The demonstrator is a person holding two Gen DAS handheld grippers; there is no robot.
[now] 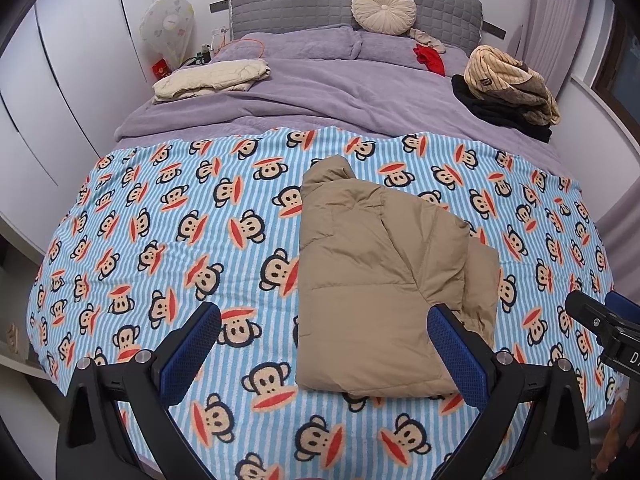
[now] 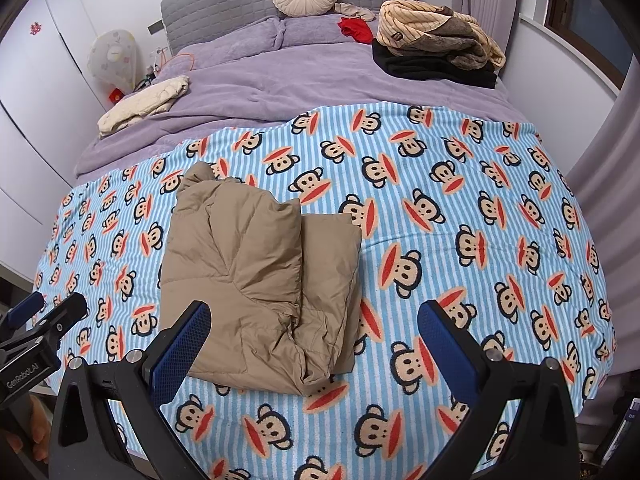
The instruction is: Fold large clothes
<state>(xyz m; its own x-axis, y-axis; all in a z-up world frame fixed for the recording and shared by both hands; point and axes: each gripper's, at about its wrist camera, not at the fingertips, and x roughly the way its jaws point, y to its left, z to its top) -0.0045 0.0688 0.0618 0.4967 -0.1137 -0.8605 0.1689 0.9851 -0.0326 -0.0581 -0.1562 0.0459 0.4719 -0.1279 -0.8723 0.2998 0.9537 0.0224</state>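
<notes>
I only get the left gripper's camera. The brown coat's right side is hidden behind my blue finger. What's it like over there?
Observer: From the right wrist view, the tan jacket has a second folded layer sticking out on its right side, and its near corner is crumpled.
Operator: Is the other gripper holding it?
Observer: No. The right gripper is open and holds nothing; the jacket lies on the monkey blanket below it.
Operator: Is there room beside the coat on the right?
Observer: Yes. In the right view the blanket right of the jacket is bare all the way to the bed's edge.
</notes>
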